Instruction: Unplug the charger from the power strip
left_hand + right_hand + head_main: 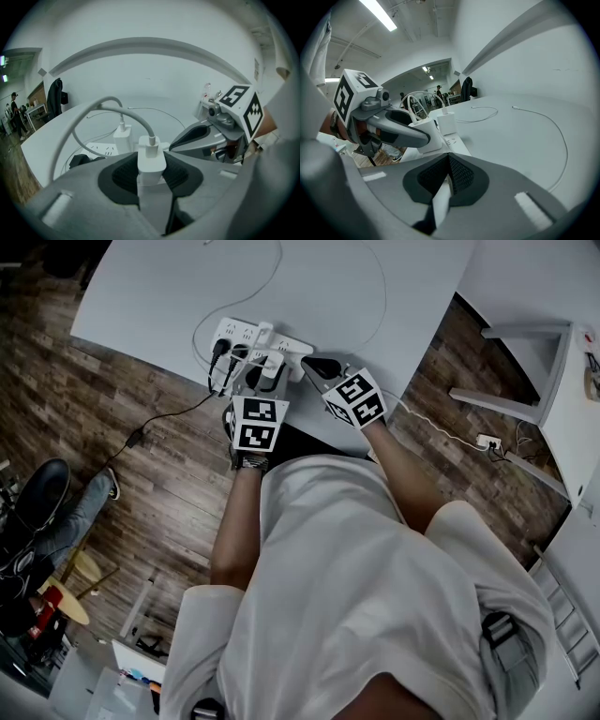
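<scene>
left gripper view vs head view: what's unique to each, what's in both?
Left gripper view only: the fingers of the left gripper pressed on both sides of the white block-shaped charger, a white cable entering its top, and a dark coat hanging at the far wall.
Head view only: the person's white shirt, the brown wood-plank floor, and a white shelf unit at the right.
Both: the white table, the white plastic power strip, a black plug in it, and the grey right gripper.
</scene>
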A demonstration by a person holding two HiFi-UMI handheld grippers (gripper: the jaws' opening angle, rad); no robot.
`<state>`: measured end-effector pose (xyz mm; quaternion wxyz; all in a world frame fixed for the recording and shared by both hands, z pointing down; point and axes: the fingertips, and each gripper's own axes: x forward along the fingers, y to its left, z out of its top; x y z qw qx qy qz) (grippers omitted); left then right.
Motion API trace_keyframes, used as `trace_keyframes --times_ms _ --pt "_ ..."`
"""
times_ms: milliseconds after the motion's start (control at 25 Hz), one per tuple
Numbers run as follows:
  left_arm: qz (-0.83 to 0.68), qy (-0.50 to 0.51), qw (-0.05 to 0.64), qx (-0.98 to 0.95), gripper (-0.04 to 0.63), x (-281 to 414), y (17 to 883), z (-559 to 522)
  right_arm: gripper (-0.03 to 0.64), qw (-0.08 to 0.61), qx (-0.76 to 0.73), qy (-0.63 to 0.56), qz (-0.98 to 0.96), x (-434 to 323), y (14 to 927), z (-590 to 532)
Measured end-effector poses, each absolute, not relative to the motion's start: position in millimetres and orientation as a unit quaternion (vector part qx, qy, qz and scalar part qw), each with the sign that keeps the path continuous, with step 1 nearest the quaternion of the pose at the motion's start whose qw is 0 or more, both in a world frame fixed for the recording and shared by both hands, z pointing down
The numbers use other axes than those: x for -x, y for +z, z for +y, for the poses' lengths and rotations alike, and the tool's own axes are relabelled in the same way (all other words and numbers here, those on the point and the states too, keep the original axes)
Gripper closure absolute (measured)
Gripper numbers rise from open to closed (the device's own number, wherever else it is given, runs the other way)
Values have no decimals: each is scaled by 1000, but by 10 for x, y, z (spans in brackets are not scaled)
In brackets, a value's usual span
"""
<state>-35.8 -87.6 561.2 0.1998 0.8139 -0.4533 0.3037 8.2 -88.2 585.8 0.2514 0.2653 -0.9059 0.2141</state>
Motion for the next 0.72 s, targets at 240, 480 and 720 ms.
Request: trace_keyframes --times_ms 240,480,720 --pt "-454 298 207 -814 453 370 5614 -887 615 251 -265 214 -906 -71 5859 -889" --pt "-455 269 241 -814 453 384 5615 -890 615 252 -264 216 -906 -78 5868 -889" --pt "-456 267 241 -814 453 385 5625 -890 615 252 -266 215 -906 -84 5879 -888"
